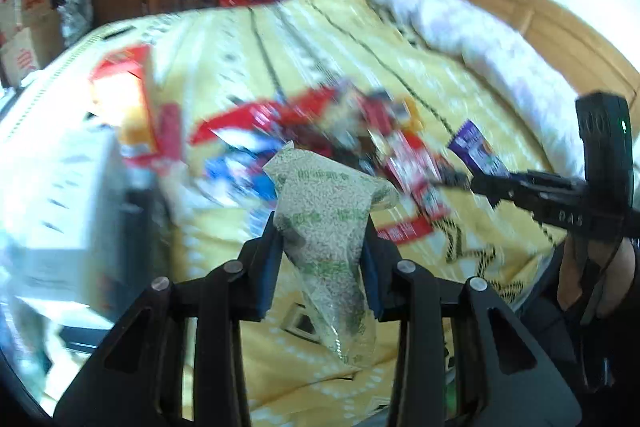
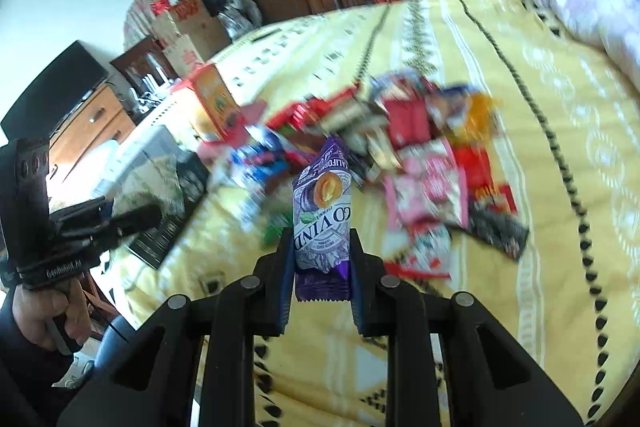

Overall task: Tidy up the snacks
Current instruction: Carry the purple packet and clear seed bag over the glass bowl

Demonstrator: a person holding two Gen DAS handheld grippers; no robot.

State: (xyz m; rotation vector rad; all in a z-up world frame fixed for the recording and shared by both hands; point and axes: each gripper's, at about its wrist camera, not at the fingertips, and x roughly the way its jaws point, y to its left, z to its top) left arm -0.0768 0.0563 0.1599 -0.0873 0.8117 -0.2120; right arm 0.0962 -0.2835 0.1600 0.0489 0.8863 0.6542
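Lifting two snacks off the bed (image 1: 360,39): left gripper (image 1: 325,239) clamps the green-speckled packet (image 1: 324,203), right gripper (image 2: 322,247) clamps the purple packet (image 2: 322,219); next, sorting them somewhere

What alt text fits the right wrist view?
The right tongs grip a purple snack packet above a yellow bedspread strewn with a pile of snack packets. The left tongs show at the left edge.

The purple snack packet (image 2: 322,215) reads "CALIFORNIA" and, upside down, "CO VIND".
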